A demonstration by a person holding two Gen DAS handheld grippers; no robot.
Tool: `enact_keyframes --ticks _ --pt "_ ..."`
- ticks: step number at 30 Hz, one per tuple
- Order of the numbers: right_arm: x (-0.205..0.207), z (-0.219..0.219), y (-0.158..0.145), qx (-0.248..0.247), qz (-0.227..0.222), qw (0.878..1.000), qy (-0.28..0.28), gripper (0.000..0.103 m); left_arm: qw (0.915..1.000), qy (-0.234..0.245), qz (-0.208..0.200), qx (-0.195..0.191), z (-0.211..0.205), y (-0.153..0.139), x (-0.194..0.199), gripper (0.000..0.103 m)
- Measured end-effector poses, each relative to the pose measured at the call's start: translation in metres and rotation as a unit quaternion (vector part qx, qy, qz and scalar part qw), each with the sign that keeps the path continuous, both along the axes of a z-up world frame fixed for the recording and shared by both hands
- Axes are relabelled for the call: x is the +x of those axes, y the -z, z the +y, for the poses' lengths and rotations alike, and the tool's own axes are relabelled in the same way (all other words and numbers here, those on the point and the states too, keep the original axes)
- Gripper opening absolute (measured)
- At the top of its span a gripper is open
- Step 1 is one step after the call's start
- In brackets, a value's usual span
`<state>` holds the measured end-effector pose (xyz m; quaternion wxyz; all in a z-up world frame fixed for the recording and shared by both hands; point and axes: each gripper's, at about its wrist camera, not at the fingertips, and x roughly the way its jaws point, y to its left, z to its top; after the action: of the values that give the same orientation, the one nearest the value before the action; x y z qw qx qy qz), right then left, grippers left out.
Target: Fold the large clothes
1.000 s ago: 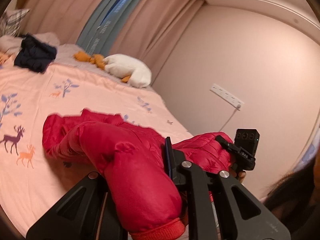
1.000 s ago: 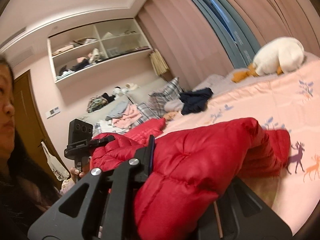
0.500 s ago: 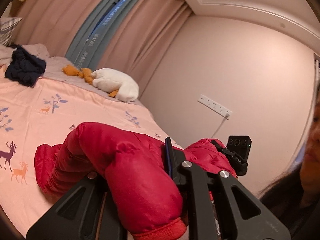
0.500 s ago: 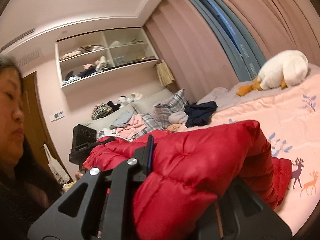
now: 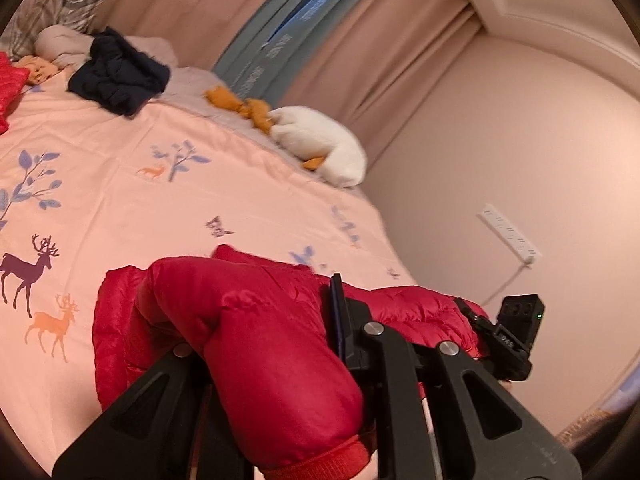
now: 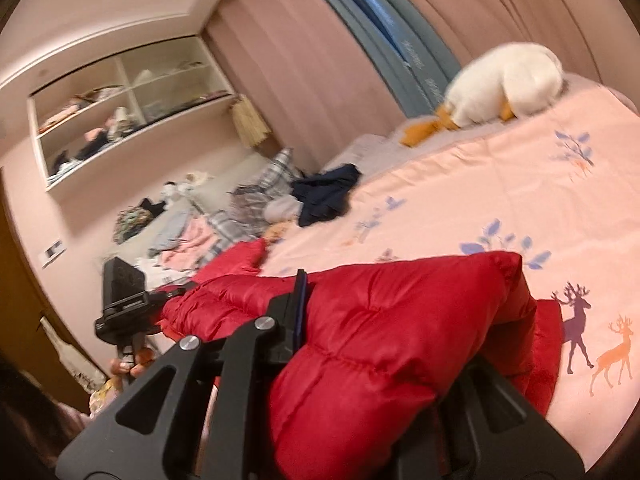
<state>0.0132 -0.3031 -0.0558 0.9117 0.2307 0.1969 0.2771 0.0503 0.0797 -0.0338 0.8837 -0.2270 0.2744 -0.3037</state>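
Glossy quilted red jacket [image 5: 256, 344], matt cotton bedspread [image 5: 168, 208]

Pink deer-print bed [image 5: 120, 184] bears red jacket [image 5: 248, 320], navy clothes [image 5: 120, 76], plush goose [image 5: 320, 144].

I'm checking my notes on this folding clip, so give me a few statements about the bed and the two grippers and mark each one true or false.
1. Both the left gripper and the right gripper are clamped on the red puffer jacket. True.
2. The white plush duck lies on the floor. False: it lies on the bed near the curtains.
3. A dark navy garment lies on the bed. True.
4. The bedspread is plain blue. False: it is pink with deer and leaf prints.
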Motion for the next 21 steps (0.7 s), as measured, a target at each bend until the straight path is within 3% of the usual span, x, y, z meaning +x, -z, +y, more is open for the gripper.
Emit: enact_keyframes --ticks 6,12,21 --pt "0.038 0.0 0.031 -0.012 0.051 0.998 0.023 0.015 0.9977 -0.035 0.042 0.039 -0.008 0.027 0.04 0.015" --pt "0.064 0.003 0.055 -0.027 0.09 0.995 0.034 0.015 0.993 -0.054 0.098 0.038 -0.003 0.063 0.074 0.016" --pt "0.105 0.001 0.064 -0.033 0.128 0.99 0.052 0.016 0.9864 -0.067 0.136 0.062 -0.012 0.075 0.118 0.016"
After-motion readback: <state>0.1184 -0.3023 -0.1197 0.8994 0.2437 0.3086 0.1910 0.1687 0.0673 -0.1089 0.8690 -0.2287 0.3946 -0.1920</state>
